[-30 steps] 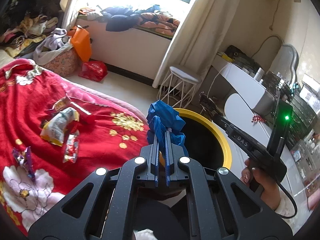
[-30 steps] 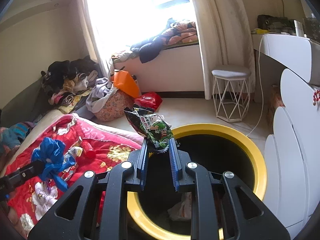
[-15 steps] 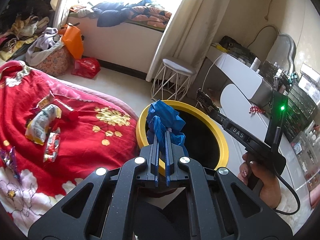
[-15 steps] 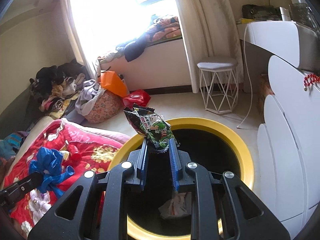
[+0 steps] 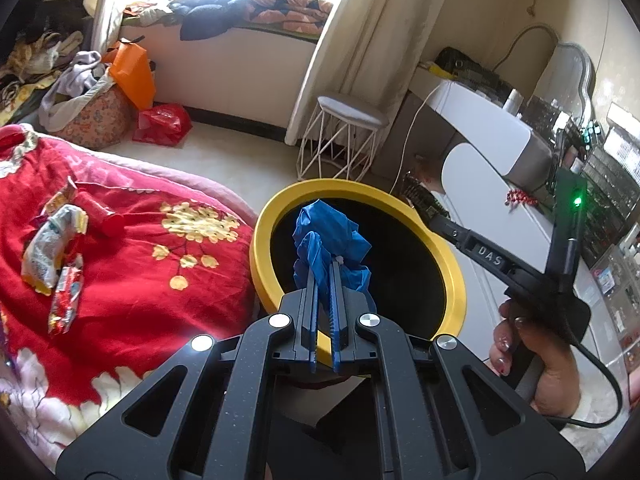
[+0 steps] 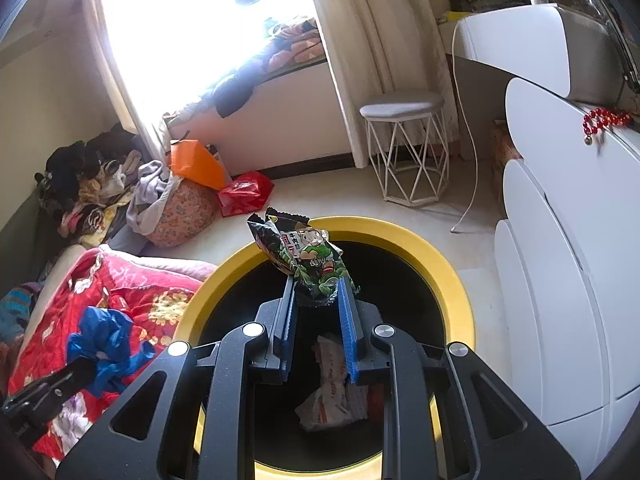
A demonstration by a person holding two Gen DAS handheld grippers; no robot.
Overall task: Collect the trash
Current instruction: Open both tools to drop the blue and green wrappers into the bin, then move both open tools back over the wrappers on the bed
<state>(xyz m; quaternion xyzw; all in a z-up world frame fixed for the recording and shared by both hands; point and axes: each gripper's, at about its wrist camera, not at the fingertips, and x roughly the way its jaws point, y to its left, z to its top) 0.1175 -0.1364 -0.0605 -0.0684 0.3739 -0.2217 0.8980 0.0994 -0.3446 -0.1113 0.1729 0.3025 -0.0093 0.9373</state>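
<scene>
Bin (image 6: 460,292) between bed (image 6: 132,300) and cabinet (image 6: 560,280), stool (image 6: 404,148) behind, wrappers (image 5: 52,256) on bed

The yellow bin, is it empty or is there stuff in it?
Not empty. In the right wrist view, crumpled white wrappers lie at the bottom of the yellow bin; most of its dark inside is bare.

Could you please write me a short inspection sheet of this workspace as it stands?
Surface: red floral bedspread beside the bin.
Job's things: yellow-rimmed bin with white wrappers at its bottom; snack wrappers and a red tube on the bedspread.
Clutter: clothes heap, orange bag, red bag on the floor.
Grippers: left claw shut on a crumpled blue bag; right claw shut on a green snack packet, both over the bin.
Cables: white cable hanging from the dresser.
Surroundings: white wire stool, curtains, bright window.
</scene>
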